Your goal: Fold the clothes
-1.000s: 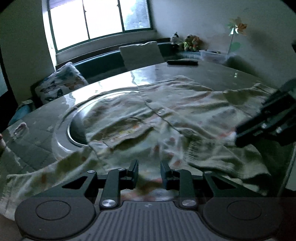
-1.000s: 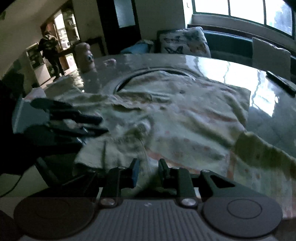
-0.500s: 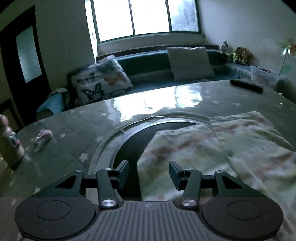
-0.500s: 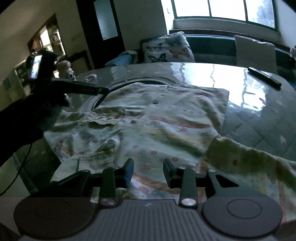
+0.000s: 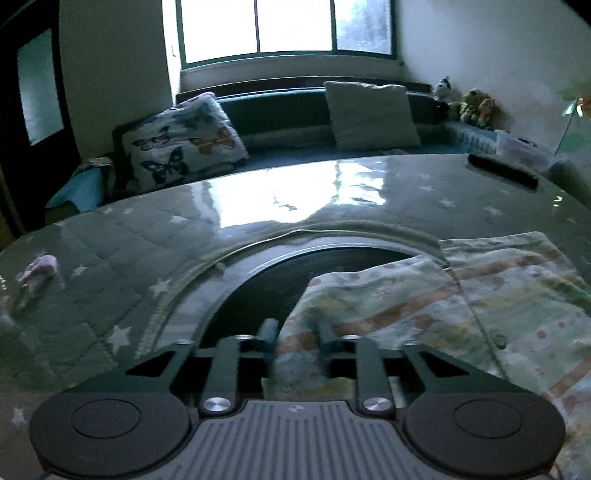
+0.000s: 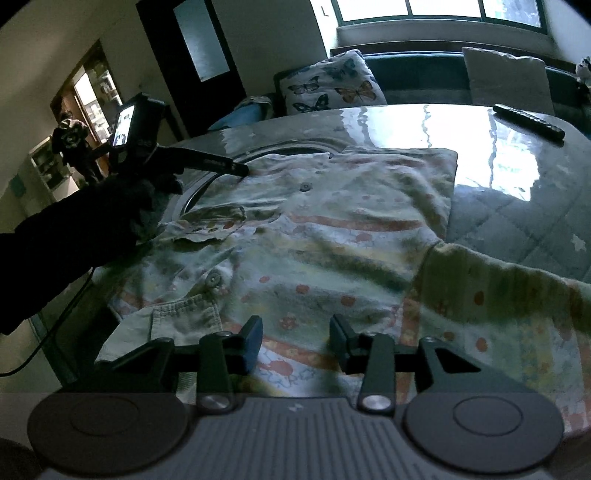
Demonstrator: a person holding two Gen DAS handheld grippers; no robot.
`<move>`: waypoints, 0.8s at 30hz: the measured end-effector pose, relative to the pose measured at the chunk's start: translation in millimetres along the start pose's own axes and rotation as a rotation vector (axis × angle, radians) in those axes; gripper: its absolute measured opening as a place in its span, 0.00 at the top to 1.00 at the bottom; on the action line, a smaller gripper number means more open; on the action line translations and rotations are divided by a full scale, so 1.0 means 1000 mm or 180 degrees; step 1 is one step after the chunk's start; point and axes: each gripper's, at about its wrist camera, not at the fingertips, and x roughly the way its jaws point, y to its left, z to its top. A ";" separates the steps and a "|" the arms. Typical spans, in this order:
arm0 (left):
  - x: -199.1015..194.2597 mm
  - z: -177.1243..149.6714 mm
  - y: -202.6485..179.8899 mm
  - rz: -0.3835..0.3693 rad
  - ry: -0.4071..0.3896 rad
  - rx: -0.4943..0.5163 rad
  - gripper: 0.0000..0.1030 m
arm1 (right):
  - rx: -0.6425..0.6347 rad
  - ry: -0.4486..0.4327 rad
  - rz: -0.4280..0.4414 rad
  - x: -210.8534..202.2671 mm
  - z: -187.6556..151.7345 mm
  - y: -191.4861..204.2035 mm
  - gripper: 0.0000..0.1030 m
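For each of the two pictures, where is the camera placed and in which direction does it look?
Left wrist view: sits on the left claw, looking along its fingers across the table toward the window; its jaws are closing on the shirt edge.
Right wrist view: sits on the right claw, looking over the shirt toward the butterfly pillow; its jaws are opening above the cloth, and the other claw with a dark sleeve shows at left.
Shared: shirt, table, pillow, remote, window.

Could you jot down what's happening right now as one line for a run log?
task: fold clothes | left gripper: closing on shirt edge | right gripper: opening, pads off the cloth | table: shirt spread flat, unfolded
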 end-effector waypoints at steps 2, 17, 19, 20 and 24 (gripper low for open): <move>-0.008 -0.001 -0.006 -0.0083 -0.0072 0.0047 0.92 | -0.0005 0.0000 -0.0003 0.001 0.000 0.000 0.60; -0.056 -0.012 -0.048 -0.0503 -0.0395 0.0553 0.77 | -0.0014 -0.0015 -0.0013 0.002 0.000 0.001 0.59; -0.048 -0.007 -0.038 -0.0300 -0.0360 0.0425 0.77 | -0.0017 -0.0015 -0.0009 0.002 0.000 0.001 0.58; -0.042 -0.004 -0.032 -0.0238 -0.0317 0.0344 0.77 | -0.0017 -0.0016 -0.0008 0.002 0.000 0.001 0.58; -0.019 0.004 -0.014 -0.0100 -0.0153 0.0098 0.77 | -0.0026 -0.0021 0.0000 0.003 0.000 0.003 0.53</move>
